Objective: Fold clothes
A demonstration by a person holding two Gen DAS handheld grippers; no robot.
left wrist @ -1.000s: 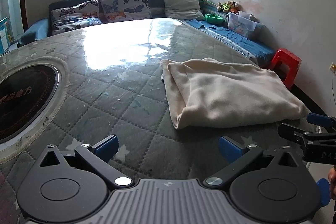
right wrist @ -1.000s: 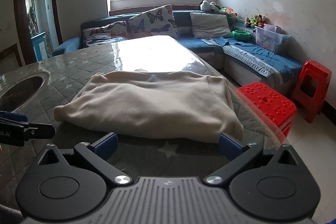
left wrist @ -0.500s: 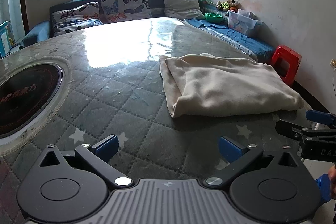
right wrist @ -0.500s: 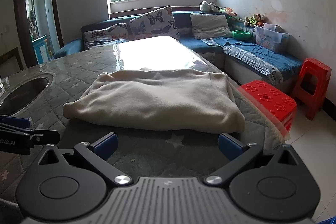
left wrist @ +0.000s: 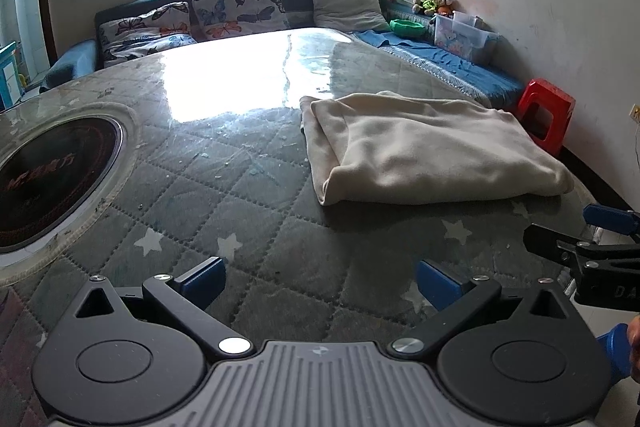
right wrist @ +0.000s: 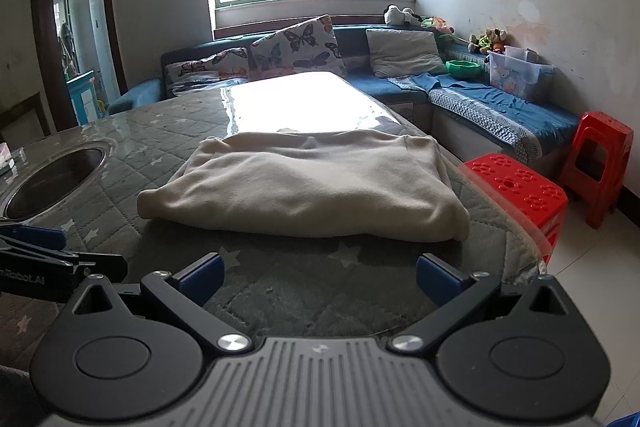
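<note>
The cream garment (right wrist: 304,183) lay folded in a thick bundle on the quilted worktop (left wrist: 224,195), close to its right edge, above a red stool (right wrist: 520,183). Both the left gripper (left wrist: 320,279) and the right gripper (right wrist: 318,273) hung short of it, fingers wide apart, holding nothing. I reckoned a careless push from the left could slide the bundle off that edge, and a pinch on just the top layer would likely pull the fold open.
</note>
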